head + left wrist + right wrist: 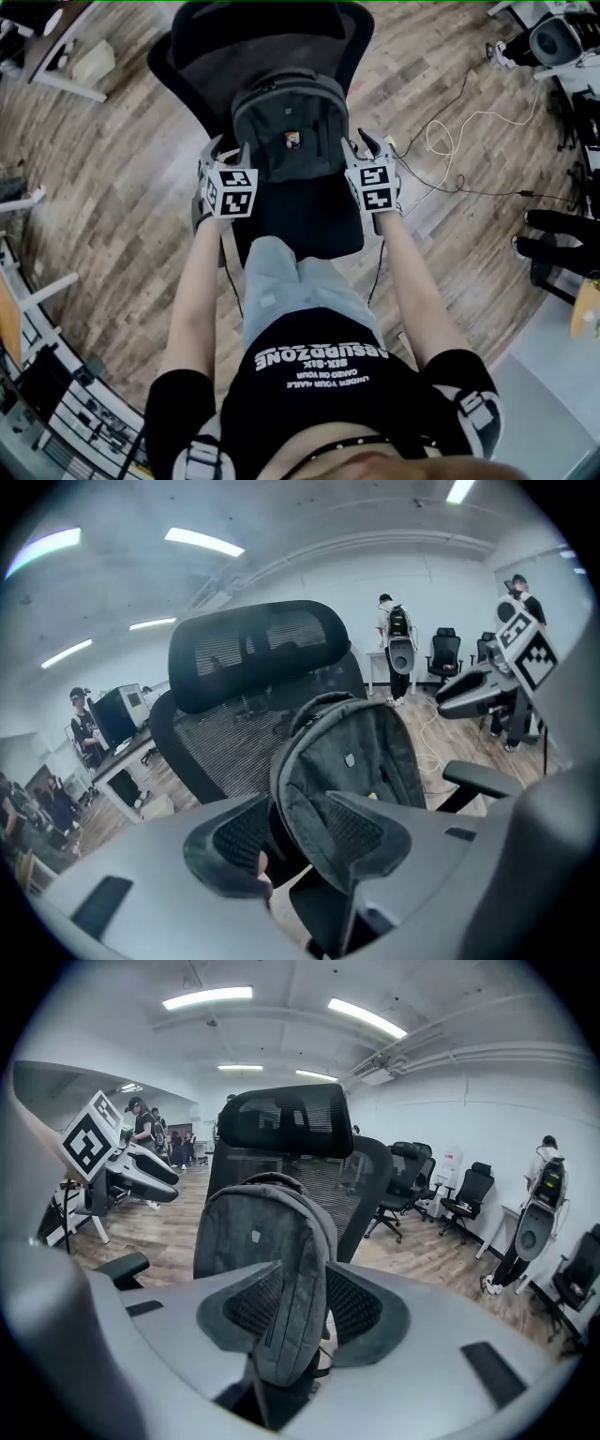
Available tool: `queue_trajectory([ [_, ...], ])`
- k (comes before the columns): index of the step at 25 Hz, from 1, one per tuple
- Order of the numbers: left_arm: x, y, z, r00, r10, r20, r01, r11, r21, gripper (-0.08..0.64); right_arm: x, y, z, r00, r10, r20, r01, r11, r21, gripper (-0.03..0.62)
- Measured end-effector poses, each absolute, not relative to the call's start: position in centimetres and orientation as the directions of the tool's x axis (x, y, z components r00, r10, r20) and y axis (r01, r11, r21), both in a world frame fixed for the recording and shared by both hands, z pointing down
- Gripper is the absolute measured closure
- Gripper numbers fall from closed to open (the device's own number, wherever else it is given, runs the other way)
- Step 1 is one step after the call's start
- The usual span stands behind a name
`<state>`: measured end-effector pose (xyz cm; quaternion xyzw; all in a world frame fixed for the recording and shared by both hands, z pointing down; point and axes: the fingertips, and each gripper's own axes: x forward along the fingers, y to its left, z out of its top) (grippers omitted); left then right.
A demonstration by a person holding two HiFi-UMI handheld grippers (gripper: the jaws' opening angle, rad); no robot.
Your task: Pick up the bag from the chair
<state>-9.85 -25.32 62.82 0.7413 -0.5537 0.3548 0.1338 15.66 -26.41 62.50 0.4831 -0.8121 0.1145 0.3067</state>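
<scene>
A grey backpack [291, 127] stands upright on the seat of a black mesh office chair [309, 220], leaning on the backrest. My left gripper [229, 150] is at the bag's left side. In the left gripper view the left gripper [300, 841] is open, with the bag's [352, 752] edge partly between the jaws and a dark gap beside it. My right gripper [360, 145] is at the bag's right side. In the right gripper view the right gripper [305, 1312] has its pads pressed on the side edge of the bag [253, 1232].
The chair's armrests [483, 780] [122, 1267] stick out by each gripper. Cables [441, 141] trail on the wood floor to the right. A desk [56, 56] stands at far left. Other office chairs [469, 1190] and several people stand around the room.
</scene>
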Motion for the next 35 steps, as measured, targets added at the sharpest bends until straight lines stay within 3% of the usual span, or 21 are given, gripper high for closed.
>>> queue_trajectory([
  [5, -9.9, -25.9, 64.5, 0.119, -0.702, 0.702, -0.881, -0.401, -0.252, 0.377, 15.2, -27.0, 63.3, -0.363, -0.685, 0.631, -0.822, 0.554, 0.129, 0.431],
  [23, -10.2, -28.6, 68.9, 0.101, -0.632, 0.768, -0.899, -0.388, -0.201, 0.377, 14.5, -29.6, 69.4, -0.287, -0.551, 0.783, -0.764, 0.625, 0.160, 0.408],
  [35, -10.2, -31.0, 70.3, 0.076, -0.623, 0.778, -0.891, -0.393, -0.227, 0.377, 14.7, -32.8, 69.8, -0.236, -0.559, 0.795, -0.728, 0.644, 0.237, 0.408],
])
